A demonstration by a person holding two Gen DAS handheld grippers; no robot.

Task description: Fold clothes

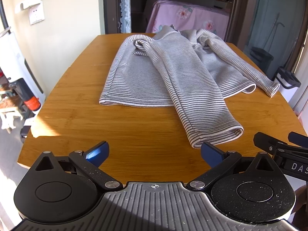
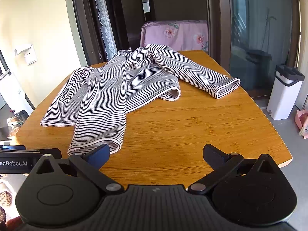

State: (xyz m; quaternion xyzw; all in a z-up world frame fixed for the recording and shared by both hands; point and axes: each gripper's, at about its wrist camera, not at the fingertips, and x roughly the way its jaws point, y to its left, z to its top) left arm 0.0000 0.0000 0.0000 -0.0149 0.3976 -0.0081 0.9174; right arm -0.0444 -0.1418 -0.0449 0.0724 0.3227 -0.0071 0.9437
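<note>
A grey and white striped long-sleeved top [image 1: 154, 73] lies rumpled on a wooden table [image 1: 86, 115]. One sleeve [image 1: 202, 111] runs toward me, its cuff near the table's front edge. The other sleeve [image 2: 202, 77] lies off to the right. My left gripper [image 1: 154, 154] is open and empty above the front edge, its right fingertip close to the near cuff. My right gripper [image 2: 156, 154] is open and empty too, with the near cuff [image 2: 96, 144] just beyond its left finger. The top also shows in the right wrist view [image 2: 107, 88].
A pink floral-covered chair [image 1: 188, 17] stands beyond the table's far edge. A white bin with a black lid [image 2: 284, 92] stands on the floor to the right. A wall with a socket [image 1: 36, 15] and appliances are at the left. Bare wood [image 2: 192, 125] lies before the right gripper.
</note>
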